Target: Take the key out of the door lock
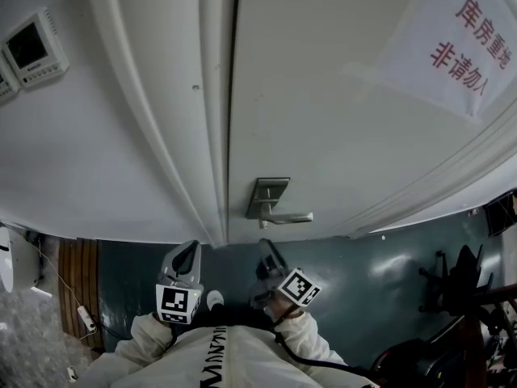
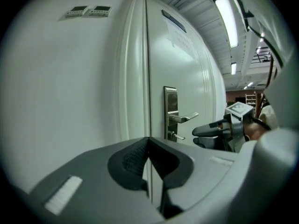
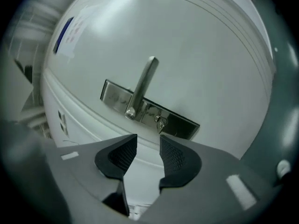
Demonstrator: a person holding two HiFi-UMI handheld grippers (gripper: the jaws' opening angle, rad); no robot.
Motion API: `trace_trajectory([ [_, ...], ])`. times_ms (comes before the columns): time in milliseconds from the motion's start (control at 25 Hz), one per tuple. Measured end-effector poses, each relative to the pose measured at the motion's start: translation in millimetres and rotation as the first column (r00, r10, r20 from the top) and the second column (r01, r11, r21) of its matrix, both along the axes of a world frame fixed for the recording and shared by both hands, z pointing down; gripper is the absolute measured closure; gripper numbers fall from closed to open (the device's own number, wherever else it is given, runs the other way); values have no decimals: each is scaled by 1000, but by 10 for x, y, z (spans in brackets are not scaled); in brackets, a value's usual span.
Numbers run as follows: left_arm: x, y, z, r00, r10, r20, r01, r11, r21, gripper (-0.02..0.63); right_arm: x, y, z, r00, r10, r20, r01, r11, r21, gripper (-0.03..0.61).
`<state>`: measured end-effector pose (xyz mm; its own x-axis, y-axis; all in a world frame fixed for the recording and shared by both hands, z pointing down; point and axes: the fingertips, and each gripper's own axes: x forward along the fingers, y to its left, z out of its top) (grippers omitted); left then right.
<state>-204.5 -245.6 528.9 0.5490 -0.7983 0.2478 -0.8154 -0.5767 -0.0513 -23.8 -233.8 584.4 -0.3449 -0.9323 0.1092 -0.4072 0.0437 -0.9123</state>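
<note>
A white door (image 1: 339, 111) carries a steel lock plate (image 1: 266, 197) with a lever handle (image 1: 289, 217). In the right gripper view the small key (image 3: 161, 123) sticks out of the plate (image 3: 182, 123) just past the handle (image 3: 142, 85). My right gripper (image 3: 148, 148) points at the plate a short way off the key, open, with nothing between its pads. In the head view it (image 1: 268, 253) sits just below the lock. My left gripper (image 1: 189, 257) hangs further left by the door frame, its tips together (image 2: 148, 141). In its view the key (image 2: 176, 136) shows under the handle (image 2: 184, 118).
Two wall control panels (image 1: 32, 48) are mounted left of the door frame (image 1: 212, 136). A paper notice with red characters (image 1: 468, 39) is stuck high on the door. Dark floor (image 1: 380, 273) lies below, with a chair (image 1: 460, 289) at the right and cables (image 1: 85, 318) at the left.
</note>
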Motion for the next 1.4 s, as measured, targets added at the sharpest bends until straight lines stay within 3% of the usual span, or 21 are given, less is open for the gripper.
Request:
trace_trajectory([
  [80, -21, 10, 25, 1000, -2, 8, 2, 1000, -3, 615, 54, -36, 71, 990, 27, 137, -27, 1000, 1, 410],
  [200, -21, 25, 17, 1000, 3, 16, -3, 1000, -11, 614, 117, -132, 151, 947, 67, 315, -71, 997, 2, 399],
  [440, -28, 69, 60, 999, 20, 36, -19, 999, -30, 615, 204, -361, 318, 863, 138, 485, -145, 989, -22, 423],
  [680, -45, 98, 158, 998, 29, 48, -27, 998, -49, 615, 197, -506, 395, 836, 140, 531, -149, 988, -26, 439],
  [960, -10, 133, 152, 998, 47, 42, -45, 997, -61, 615, 163, -567, 412, 837, 144, 528, -152, 988, -29, 463],
  [1400, -7, 144, 152, 998, 48, 39, -45, 997, -64, 615, 139, -618, 344, 847, 129, 515, -144, 989, -11, 552],
])
